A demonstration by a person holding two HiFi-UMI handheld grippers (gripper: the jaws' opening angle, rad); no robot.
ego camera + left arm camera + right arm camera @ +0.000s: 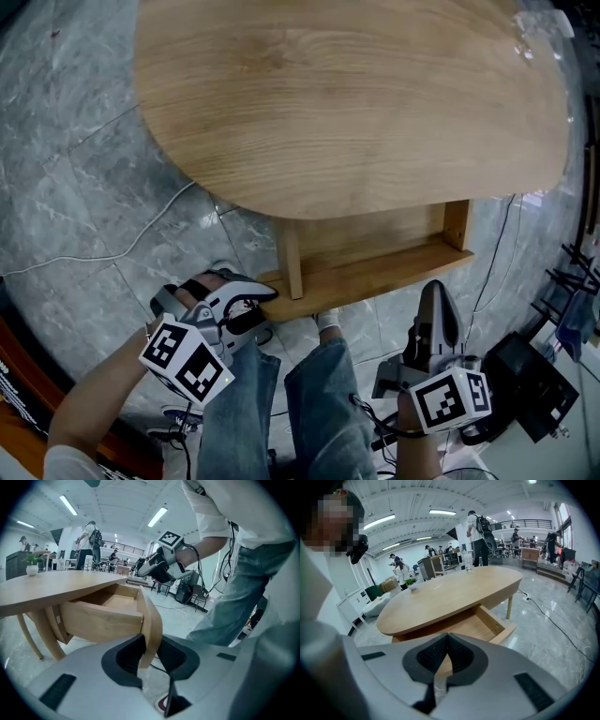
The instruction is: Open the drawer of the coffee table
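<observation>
Nearest the person, the left hand-held gripper (261,302) clamps one end of the drawer (375,272) front, evidently to pull it; the right hand-held gripper (437,298) hangs closed, empty. Beyond, the drawer stands well out from under the table (347,103), perhaps fully.

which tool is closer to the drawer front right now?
Left. The left tool is clamped on one end of the drawer front. The right tool hangs just short of the other end, jaws together, touching nothing.
</observation>
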